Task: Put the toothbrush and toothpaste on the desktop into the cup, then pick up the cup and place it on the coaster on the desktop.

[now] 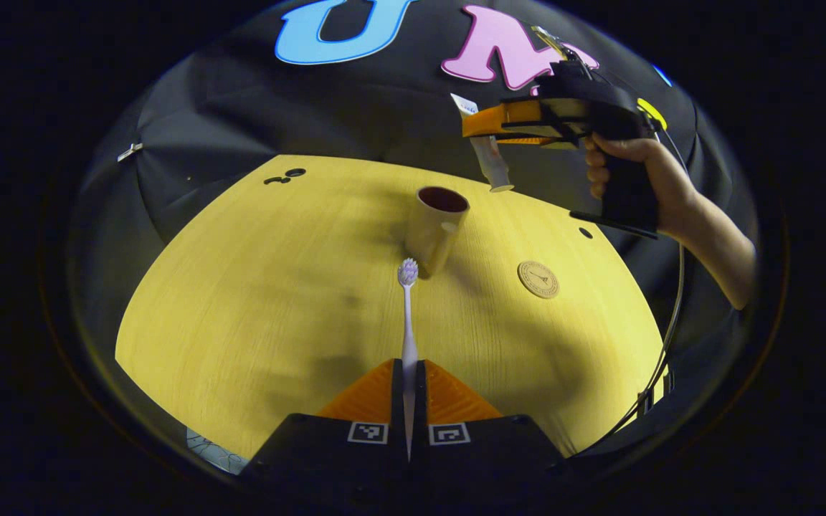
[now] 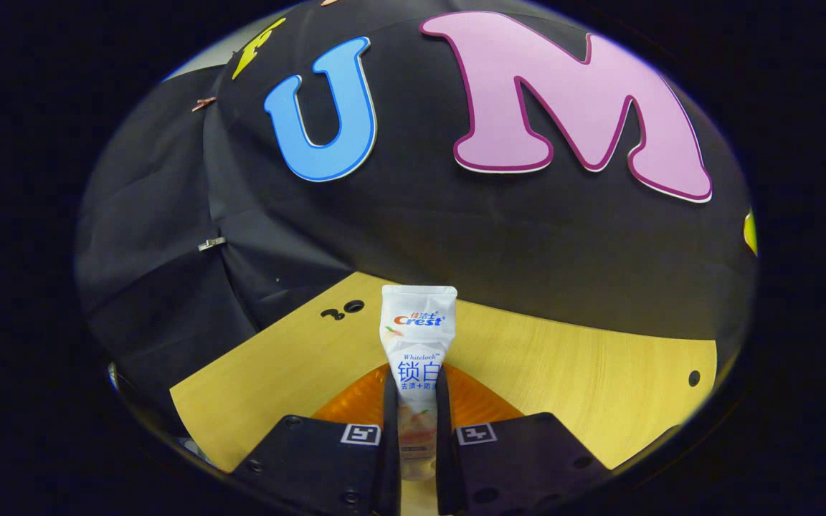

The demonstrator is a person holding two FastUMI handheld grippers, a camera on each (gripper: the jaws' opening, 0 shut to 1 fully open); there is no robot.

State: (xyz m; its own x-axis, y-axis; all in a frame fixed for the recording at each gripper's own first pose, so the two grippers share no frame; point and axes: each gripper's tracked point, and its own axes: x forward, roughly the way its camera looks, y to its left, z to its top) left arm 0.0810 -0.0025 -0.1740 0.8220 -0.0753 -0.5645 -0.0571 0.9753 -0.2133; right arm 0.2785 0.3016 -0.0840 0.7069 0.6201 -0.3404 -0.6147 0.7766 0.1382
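My left gripper (image 1: 409, 376) is shut on a white toothbrush (image 1: 408, 322), whose bristled head points toward a tan cup (image 1: 436, 228) with a dark inside, standing upright mid-table. In the left gripper view, the right gripper (image 1: 481, 129), held by a hand, hovers above and to the right of the cup, with a toothpaste tube (image 1: 490, 159) hanging cap down from it. In the right gripper view, my right gripper (image 2: 416, 401) is shut on the white toothpaste tube (image 2: 418, 344), which stands up between the fingers. A round wooden coaster (image 1: 538, 279) lies to the right of the cup.
The yellow wooden table (image 1: 255, 301) has small dark holes near its far left corner (image 1: 285, 175) and by its right edge (image 1: 585, 233). A person's forearm (image 1: 707, 229) and a cable (image 1: 671, 330) reach in on the right. Black cloth backs the table.
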